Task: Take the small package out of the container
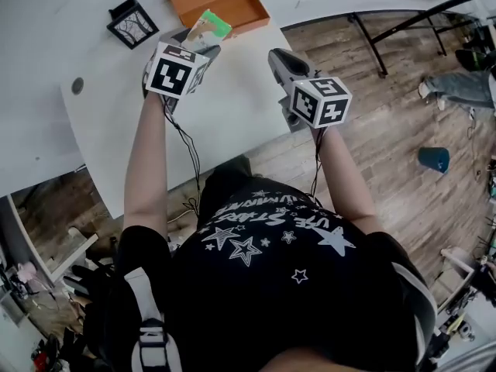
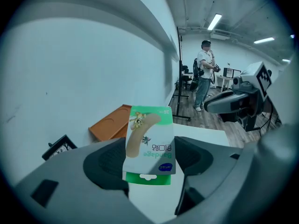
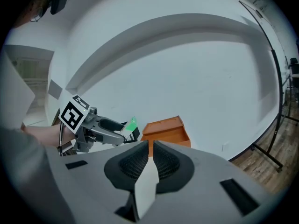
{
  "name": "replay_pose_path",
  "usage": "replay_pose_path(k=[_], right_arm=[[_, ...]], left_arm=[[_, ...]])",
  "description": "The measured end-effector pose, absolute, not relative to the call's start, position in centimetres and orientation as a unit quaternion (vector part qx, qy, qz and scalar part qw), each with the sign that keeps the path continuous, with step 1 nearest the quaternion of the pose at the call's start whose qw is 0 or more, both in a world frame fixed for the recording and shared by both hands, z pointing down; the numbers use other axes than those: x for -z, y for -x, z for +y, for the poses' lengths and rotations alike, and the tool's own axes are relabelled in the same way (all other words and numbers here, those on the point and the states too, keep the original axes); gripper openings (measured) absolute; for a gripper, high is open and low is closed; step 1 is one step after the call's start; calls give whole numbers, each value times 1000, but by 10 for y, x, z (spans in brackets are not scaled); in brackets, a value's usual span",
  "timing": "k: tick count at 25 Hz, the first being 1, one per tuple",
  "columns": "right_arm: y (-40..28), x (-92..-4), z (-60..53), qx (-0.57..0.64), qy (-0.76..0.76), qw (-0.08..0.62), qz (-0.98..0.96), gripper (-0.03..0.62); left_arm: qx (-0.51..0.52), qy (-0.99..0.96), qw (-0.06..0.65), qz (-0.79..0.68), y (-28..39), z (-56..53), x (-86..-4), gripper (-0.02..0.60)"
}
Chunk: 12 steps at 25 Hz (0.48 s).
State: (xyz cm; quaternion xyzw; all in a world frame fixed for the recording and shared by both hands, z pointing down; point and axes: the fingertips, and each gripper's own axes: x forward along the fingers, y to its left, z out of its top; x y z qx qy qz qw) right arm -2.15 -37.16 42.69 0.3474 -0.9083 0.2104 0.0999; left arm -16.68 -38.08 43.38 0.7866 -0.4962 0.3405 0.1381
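The small package (image 1: 211,25), a green and white bandage packet, hangs above the white table (image 1: 232,115) just in front of the orange container (image 1: 219,1). My left gripper (image 1: 200,42) is shut on it. In the left gripper view the packet (image 2: 149,143) stands upside down between the two jaws, pinched at its lower part, with the orange container (image 2: 111,123) behind it. My right gripper (image 1: 280,56) hovers to the right over the table, shut with nothing in it. The right gripper view shows the packet (image 3: 131,123) and the container (image 3: 166,130).
A small black framed object (image 1: 132,22) lies on the table left of the container. The table's curved edge runs right of my right gripper, with wooden floor and a black stand (image 1: 403,29) beyond. A person (image 2: 204,78) stands far off in the room.
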Motion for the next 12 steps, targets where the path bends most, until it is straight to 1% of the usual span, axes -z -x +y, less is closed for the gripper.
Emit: replay_pose_path(k=[12], right_arm=[[-6,-419,-262,-195,-318,98,-922,58]], left_arm=[[-287,-779,147,-537,125,-234,-430,354]])
